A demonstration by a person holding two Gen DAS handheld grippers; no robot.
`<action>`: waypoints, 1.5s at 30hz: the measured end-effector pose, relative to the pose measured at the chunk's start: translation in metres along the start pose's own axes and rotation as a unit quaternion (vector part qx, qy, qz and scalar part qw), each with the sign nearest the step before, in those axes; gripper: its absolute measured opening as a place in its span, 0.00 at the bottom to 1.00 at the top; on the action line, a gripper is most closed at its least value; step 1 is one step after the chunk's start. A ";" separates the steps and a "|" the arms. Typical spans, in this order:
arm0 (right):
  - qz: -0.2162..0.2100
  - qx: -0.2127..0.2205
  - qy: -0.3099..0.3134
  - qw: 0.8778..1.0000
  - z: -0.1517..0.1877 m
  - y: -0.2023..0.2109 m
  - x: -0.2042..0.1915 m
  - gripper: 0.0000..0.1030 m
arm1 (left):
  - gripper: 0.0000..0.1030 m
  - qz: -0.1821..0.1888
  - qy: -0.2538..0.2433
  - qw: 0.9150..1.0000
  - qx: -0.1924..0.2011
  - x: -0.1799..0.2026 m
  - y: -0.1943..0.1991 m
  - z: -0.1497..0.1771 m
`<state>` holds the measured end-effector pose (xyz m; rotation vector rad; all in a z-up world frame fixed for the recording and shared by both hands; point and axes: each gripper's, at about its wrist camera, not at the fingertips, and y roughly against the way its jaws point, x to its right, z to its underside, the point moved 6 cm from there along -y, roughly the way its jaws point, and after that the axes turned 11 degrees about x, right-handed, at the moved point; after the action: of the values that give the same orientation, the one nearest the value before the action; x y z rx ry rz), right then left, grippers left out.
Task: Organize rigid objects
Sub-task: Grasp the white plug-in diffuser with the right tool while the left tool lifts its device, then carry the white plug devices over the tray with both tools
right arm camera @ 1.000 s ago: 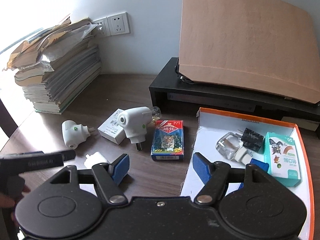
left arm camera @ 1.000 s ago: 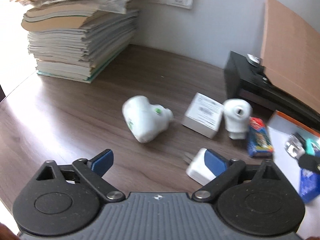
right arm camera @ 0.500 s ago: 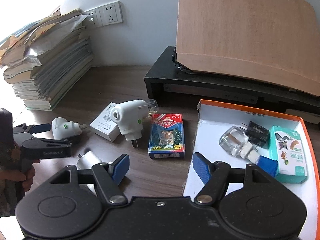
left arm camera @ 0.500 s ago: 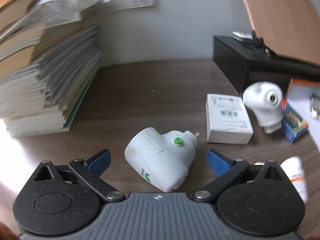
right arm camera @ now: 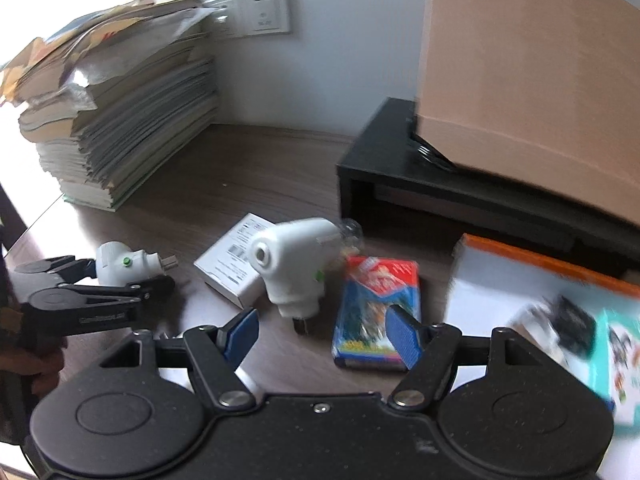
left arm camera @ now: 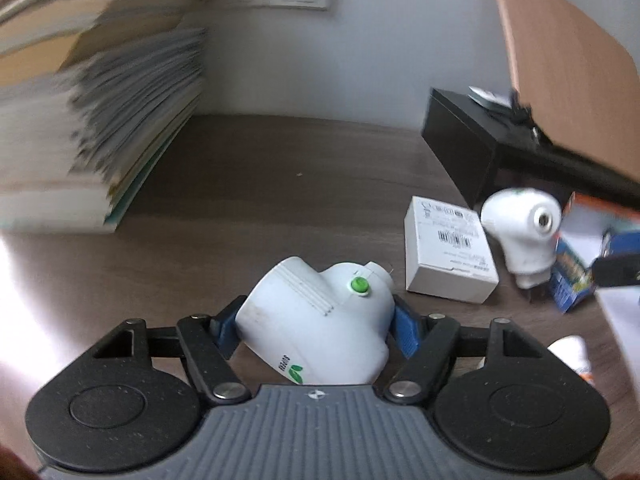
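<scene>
Your left gripper point(left arm camera: 312, 326) is closing on the white plug-in device with the green button point(left arm camera: 320, 320); the blue pads sit against its two flanks, so take it as gripped, though only just; it lies low on the dark wood-grain desk point(left arm camera: 280, 184), left of the small white carton point(left arm camera: 448, 250); your right gripper point(right arm camera: 320, 334) hangs wide and empty above the second white plug-in unit point(right arm camera: 292, 264) and the card pack point(right arm camera: 376, 312)

Your risk is the shape; that shell is smooth, glossy moulded plastic, bulbous and tapering toward its neck, so flat pads can squeeze it forward out of the jaws or let it swivel as you lift; a hold this near the rounded shoulder may roll it nose-down; its metal prongs could then scrape the desk or catch the carton's edge

The second unit is the same slick, rounded plastic, with a clear bulb at its end touching or nearly touching the card pack; a careless approach by your right gripper could knock one into the other; the pack is a flat rectangular box, glossy by its look, so likely to slide

The orange-rimmed tray point(right arm camera: 520, 254) looks like thin card with low walls; dropping hard things in could shift it or jostle the items already inside; they are too blurred to name
</scene>
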<state>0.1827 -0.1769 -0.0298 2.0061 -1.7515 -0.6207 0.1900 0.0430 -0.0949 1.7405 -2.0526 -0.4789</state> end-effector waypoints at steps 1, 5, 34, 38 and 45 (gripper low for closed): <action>-0.006 0.003 0.008 1.000 -0.002 -0.004 -0.002 0.82 | 0.72 -0.004 0.016 1.000 -0.002 -0.003 0.003 0.000; -0.029 0.005 0.038 0.999 -0.009 -0.025 -0.009 0.83 | 0.72 -0.018 0.047 0.999 -0.001 -0.009 0.019 0.001; -0.076 0.077 -0.045 0.993 -0.028 -0.002 0.011 0.53 | 0.72 -0.002 0.082 0.996 0.041 0.048 0.067 -0.026; -0.057 0.099 -0.052 0.992 -0.030 0.028 0.018 0.53 | 0.72 0.014 0.069 0.997 0.042 0.067 0.073 -0.029; -0.016 0.120 -0.070 0.990 -0.017 0.076 0.031 0.53 | 0.72 0.034 0.057 0.997 0.036 0.091 0.083 -0.033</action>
<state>0.1341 -0.2180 0.0256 2.2005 -1.9616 -0.5987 0.1238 -0.0332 -0.0169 1.6905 -2.0646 -0.2815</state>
